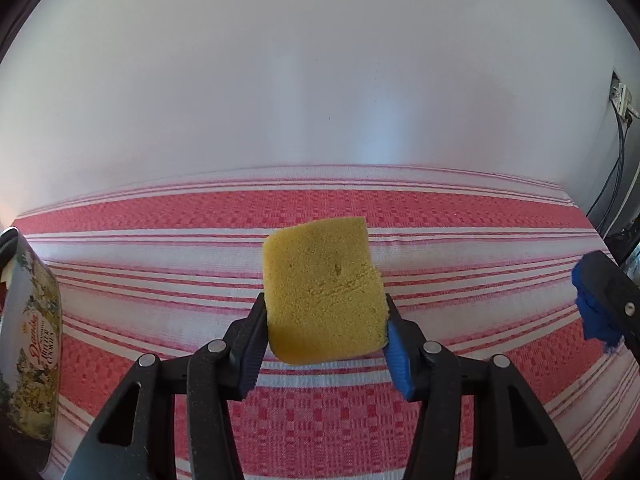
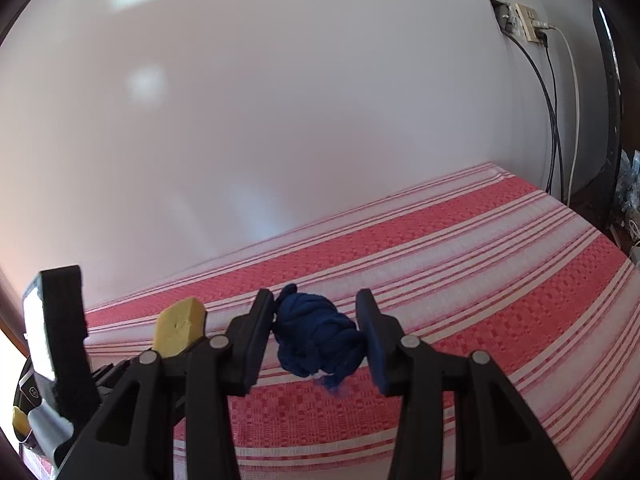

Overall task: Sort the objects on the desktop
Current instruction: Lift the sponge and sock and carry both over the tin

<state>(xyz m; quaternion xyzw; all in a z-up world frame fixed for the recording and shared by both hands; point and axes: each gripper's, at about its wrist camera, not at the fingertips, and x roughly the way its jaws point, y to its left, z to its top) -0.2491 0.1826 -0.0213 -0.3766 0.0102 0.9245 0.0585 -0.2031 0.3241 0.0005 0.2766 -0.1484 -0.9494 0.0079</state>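
A yellow sponge (image 1: 322,292), a porous, roughly cube-shaped block with a small dent in its upper face, sits clamped in the left claw (image 1: 325,344), whose black arms and ribbed blue pads press its two sides and hold it tilted above the table (image 1: 160,216). In the right wrist view the same sponge shows as a yellow wedge at the lower left, just beside the right claw (image 2: 316,340). That claw is clamped on a dark blue knotted cloth bundle (image 2: 314,336), a twisted, rope-like wad with a frayed tuft hanging from its underside, held clear of the table top. From the left wrist view the right claw and its blue load appear at the far right edge, well apart from the sponge. The table is covered by a woven tablecloth (image 2: 500,248) of coral-red checked bands and white stripes that runs back to a plain pale wall (image 1: 320,80). At the left edge of the left wrist view stands a printed tin (image 1: 34,344) with a floral, gold-toned design; its label reads "Butter Cookies" under a red script brand name too warped to make out fully. A wall socket (image 2: 524,20) with dark and white cables (image 2: 556,128) trailing down sits at the right of the wall.
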